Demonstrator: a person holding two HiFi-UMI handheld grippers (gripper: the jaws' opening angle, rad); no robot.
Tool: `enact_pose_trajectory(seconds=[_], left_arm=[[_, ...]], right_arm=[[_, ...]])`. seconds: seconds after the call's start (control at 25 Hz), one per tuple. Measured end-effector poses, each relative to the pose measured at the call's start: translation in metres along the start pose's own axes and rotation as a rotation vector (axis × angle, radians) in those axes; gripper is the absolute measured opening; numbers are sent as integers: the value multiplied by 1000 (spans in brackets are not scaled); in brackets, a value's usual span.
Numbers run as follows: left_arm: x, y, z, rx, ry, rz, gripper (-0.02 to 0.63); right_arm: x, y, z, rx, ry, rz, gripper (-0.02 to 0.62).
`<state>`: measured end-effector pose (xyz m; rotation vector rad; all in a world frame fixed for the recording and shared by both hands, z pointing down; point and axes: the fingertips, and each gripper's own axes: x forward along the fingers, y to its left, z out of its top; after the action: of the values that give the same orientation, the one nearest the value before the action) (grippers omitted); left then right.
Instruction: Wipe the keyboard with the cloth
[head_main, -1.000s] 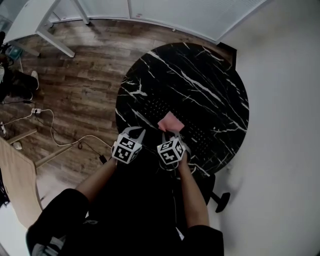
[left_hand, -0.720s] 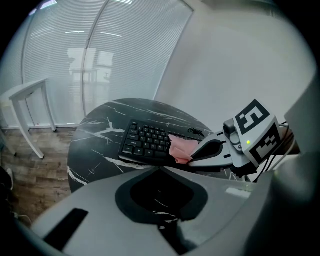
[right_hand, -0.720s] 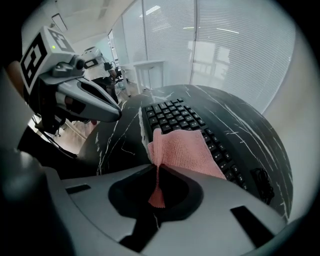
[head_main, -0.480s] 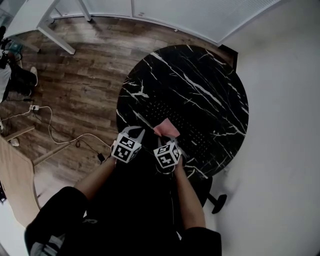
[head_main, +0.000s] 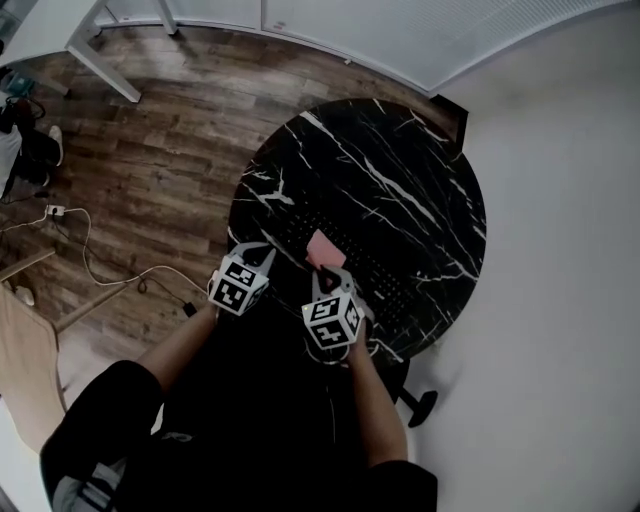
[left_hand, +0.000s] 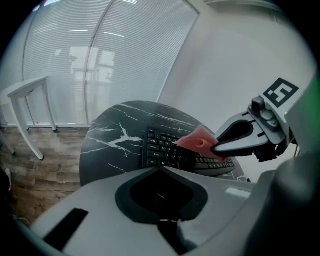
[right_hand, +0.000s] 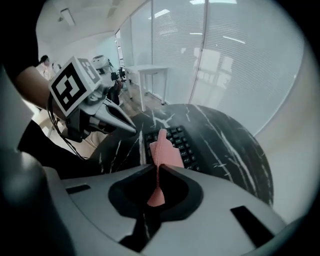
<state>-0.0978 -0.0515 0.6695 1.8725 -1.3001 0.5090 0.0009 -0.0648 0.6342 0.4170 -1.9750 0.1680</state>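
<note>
Head view: a round black marble bench with white veining (head_main: 400, 170) stands on a brown wood-plank floor (head_main: 150, 170). A black computer keyboard (head_main: 378, 274) lies diagonally across the near half of the bench. A small pink cloth (head_main: 324, 247) lies on the keys towards the keyboard's left end. The right gripper (head_main: 329, 272) is at the near edge of the cloth, with its marker cube just behind it. The left gripper (head_main: 258, 252) is to the left of the cloth, near the left end of the keyboard and apart from the cloth. Whether it touches the bench cannot be told. The person's bare forearms reach in from the bottom of the view, one behind each gripper.

Right gripper view: the fingers are closed on the pink cloth. It is pinched as a thin upright fold between them and spreads forward over the keys. The left gripper shows at upper left, its fingers pointing towards the near left corner of the keyboard, clear of the cloth.

Left gripper view: the fingers are closed together with nothing between them. The keyboard's left end lies ahead. To the right, the right gripper holds the cloth on the keys
</note>
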Motion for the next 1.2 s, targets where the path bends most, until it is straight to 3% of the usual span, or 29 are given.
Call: enact_pose_trajectory(seconds=[0.16,0.4,0.72,1.2], left_arm=[[-2,18,19,10,-14,-1,-3],[-1,41,39,25,-24,-8,-3],[2,50,42,48,11,-43,-3],[13,55,42,85,39,-70,-3]], right_arm=[[-12,-39,47,-129,-39,-141,9],[3,-77,107,-176,-59,-199,9],[85,-59,58,-213,190,-78,9],[98,-49,46,-71,172,-34,9]])
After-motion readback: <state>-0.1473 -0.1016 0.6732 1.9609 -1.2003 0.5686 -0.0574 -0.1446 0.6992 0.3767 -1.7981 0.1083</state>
